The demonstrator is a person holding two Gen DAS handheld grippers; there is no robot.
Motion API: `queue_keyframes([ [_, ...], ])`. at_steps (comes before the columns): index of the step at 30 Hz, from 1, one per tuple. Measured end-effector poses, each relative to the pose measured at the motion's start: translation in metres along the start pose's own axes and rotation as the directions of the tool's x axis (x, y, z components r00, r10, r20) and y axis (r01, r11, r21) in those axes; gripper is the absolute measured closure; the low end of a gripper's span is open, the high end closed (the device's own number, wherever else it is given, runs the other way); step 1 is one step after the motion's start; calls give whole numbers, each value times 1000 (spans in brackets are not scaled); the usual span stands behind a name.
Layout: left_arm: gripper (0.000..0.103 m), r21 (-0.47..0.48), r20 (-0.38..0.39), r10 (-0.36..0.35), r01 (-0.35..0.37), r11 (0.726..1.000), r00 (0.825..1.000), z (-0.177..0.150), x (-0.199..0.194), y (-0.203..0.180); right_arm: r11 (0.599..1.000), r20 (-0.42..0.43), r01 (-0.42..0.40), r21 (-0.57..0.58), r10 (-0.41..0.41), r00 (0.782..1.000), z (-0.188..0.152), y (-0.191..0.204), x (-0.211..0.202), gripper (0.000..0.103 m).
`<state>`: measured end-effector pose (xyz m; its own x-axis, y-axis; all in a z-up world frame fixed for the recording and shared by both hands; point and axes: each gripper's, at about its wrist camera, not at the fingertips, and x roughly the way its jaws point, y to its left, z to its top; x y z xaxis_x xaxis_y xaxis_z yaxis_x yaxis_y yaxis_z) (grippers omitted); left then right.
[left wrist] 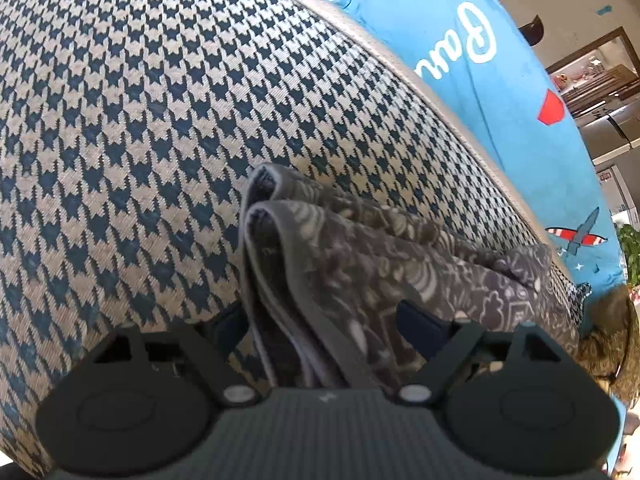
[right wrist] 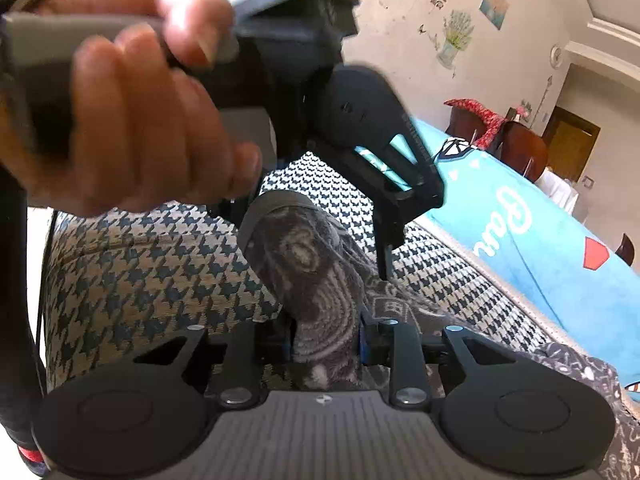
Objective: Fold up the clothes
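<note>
garment: grey patterned cloth [left wrist: 352, 264], bunched into several layers, lying on the houndstooth cushion [left wrist: 140, 128]; folded edges stick up toward the left wrist camera, the rest trails off to the right.
right gripper [right wrist: 326, 332]: jaws narrow, pinching a thick roll of the cloth between the pads.
left gripper [left wrist: 320, 320]: jaws wide, cloth layers lie between the fingers but the pads don't look pressed on it; treat it as not gripped.
left hand [right wrist: 132, 120]: wrapped round the gripper handle, just above the cloth in the right wrist view.
step, my read: left regrasping the stacked edges while right anchors.
do it well: get all layers in before closing left, keep right clamped, pull taut along the cushion so edges line up.
risk: an inner layer slips, fold goes skewed.
surround: blue printed sheet [left wrist: 500, 92] beyond the cushion edge.
</note>
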<state>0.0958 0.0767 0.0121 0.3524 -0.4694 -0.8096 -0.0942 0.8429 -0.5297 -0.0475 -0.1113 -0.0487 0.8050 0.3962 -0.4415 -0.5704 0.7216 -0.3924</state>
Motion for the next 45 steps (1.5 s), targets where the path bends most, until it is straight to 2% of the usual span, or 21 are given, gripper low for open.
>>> queue_keyframes([
  [2,33,1,-2,1,-1,1000,1000,0,5,-3,1000,4,2,-1,-2,1000,0,-2,-3,76],
  [3,36,-1,-3,-1,1,1000,1000,-1,6,-5,1000,4,4,-2,-4,1000,-1,-2,-3,76],
  [5,50,0,-7,-13,13,1000,1000,-2,10,-9,1000,3,4,0,-4,1000,-2,-4,-2,76],
  [9,59,24,1,-24,24,999,1000,-6,13,-18,1000,10,11,-15,-11,1000,-2,-9,-3,76],
  [11,69,28,10,-33,33,999,999,-7,14,-21,1000,17,17,-22,-17,1000,-2,-10,-6,76],
  [13,72,31,24,-43,43,999,999,-8,12,-25,999,23,26,-22,-25,999,-1,-13,-8,77],
  [21,72,94,88,-50,41,995,995,-8,1,-75,994,76,104,-22,-102,992,3,-24,-26,78],
  [29,72,246,140,-53,17,969,989,-13,-20,-168,970,143,237,47,-242,960,12,-60,-52,79],
  [36,72,367,125,-82,31,930,989,-24,-20,-253,928,164,351,127,-369,915,12,-103,-82,81],
  [45,72,508,69,-95,47,860,993,-57,30,-352,827,121,505,248,-544,831,-8,-159,-109,81],
])
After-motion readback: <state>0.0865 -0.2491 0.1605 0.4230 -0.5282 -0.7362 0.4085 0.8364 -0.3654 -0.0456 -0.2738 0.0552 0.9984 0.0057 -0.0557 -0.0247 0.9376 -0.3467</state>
